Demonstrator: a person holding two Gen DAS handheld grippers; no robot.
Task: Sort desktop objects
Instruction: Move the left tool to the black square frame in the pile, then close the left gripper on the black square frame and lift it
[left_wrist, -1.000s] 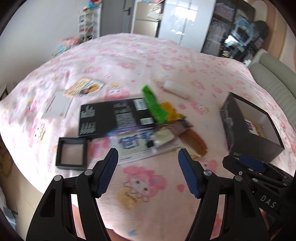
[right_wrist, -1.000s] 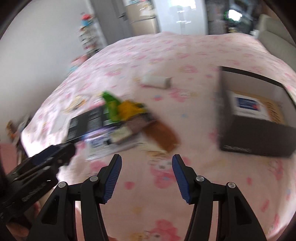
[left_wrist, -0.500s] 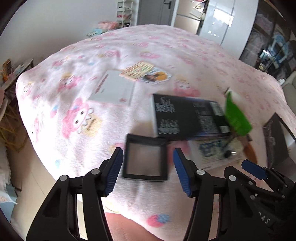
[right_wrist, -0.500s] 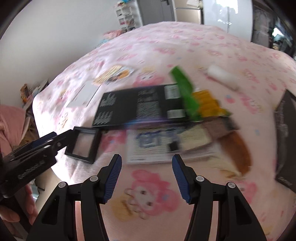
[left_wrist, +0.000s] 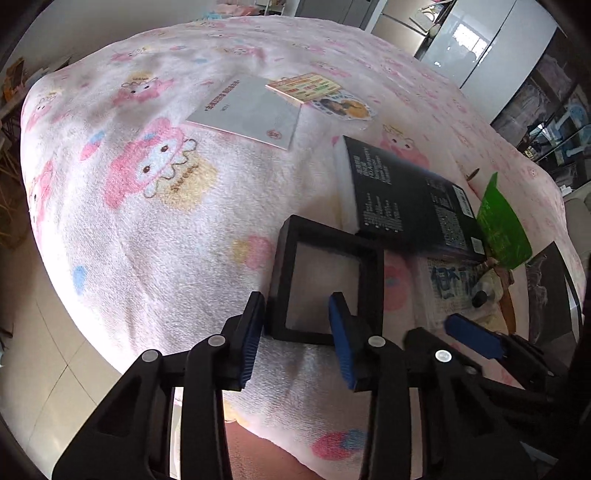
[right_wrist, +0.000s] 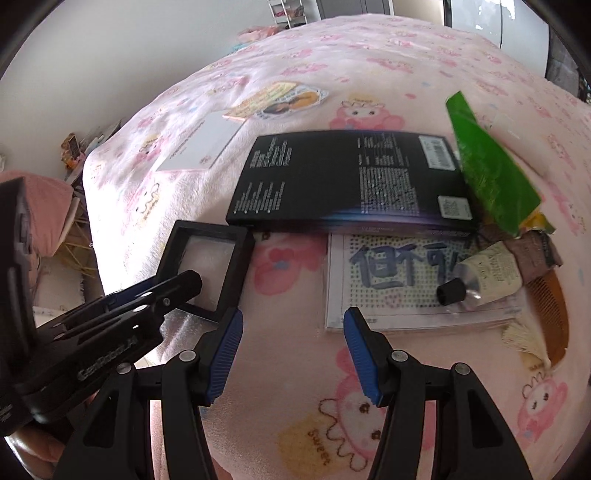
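A pink cartoon-print blanket (left_wrist: 155, 229) is spread over the table, and the objects to be sorted are laid on it. The left gripper (left_wrist: 297, 314) is held open at the near-left corner of a small black square frame (left_wrist: 327, 280); that corner lies between its blue fingertips (left_wrist: 338, 328), and whether the pads touch it cannot be told. In the right wrist view the same frame (right_wrist: 207, 266) is seen partly covered by the left gripper (right_wrist: 184, 286).

Just beyond the frame, a long black box (right_wrist: 351, 184) printed with white text is laid flat. To the right of the frame, a clear sleeve with a dotted sheet bearing blue characters (right_wrist: 391, 280) is placed, its far edge tucked under the box. On that sleeve a cream tube with a black cap (right_wrist: 484, 277) is rested. A green packet (right_wrist: 491, 166) is leaned over the right end of the box. Beyond the frame, a white booklet (left_wrist: 247, 109) and a colourful card (left_wrist: 306, 86) are seen.

The right gripper (right_wrist: 293, 339) is held open over bare blanket, just to the right of the frame, with nothing between its fingers.
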